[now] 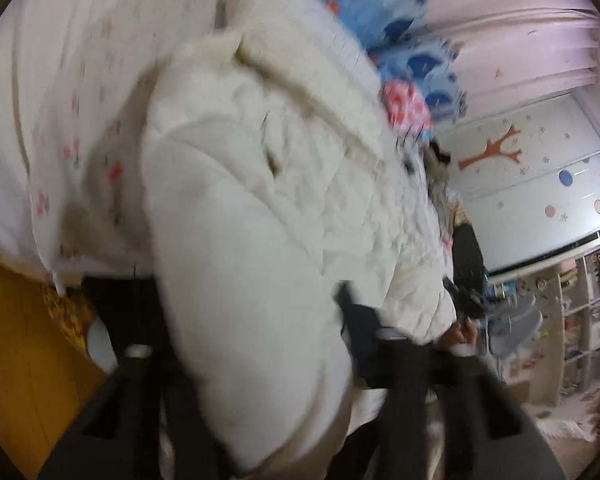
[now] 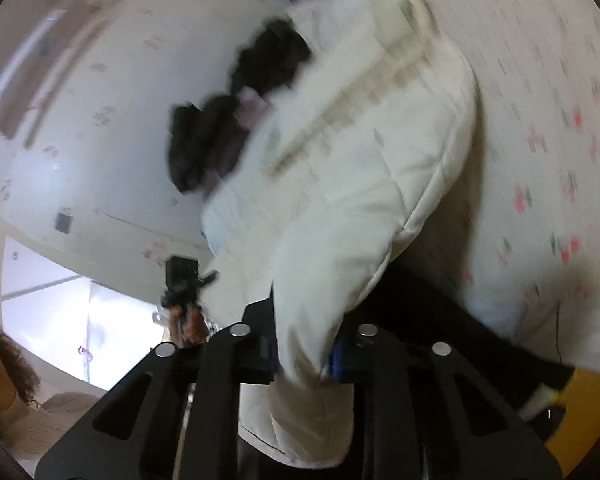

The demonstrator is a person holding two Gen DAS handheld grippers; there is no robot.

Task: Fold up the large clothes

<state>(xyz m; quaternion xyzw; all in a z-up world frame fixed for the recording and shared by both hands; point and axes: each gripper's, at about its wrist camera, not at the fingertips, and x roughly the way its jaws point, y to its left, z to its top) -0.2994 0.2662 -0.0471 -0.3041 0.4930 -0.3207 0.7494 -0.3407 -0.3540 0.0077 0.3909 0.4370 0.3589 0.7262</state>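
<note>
1. My left claw (image 1: 260, 360) is clamped on a thick fold of the white coat (image 1: 284, 184) — the padded cloth fills the gap between my two black fingers (image 1: 364, 320) and bulges out above them.

2. My right claw (image 2: 304, 344) is pinched on the coat (image 2: 352, 168) too; a narrow band of quilted fabric runs down between its fingers (image 2: 260, 340) and hangs out below them.

3. The coat lies over the bed (image 1: 52, 92), stretching away from both claws. The bedsheet (image 2: 556, 128) is white with small red and green flowers, and it shows on the left in my left camera and on the right in my right one.

4. At the far end of the coat sits a blue pillow (image 1: 412, 52) with dark blue and pink patterns.

5. A heap of dark clothes (image 2: 228, 128) lies just beside the coat on its far side, seen in the right view; I cannot tell whether it touches the coat.

6. In the left view a hand (image 1: 460, 332) grips the other claw's handle at the coat's near edge. Beyond it stand a wall with an orange tree sticker (image 1: 496, 152) and shelves (image 1: 580, 320).

7. Both pictures are blurred, so finer details of the coat are not clear.
</note>
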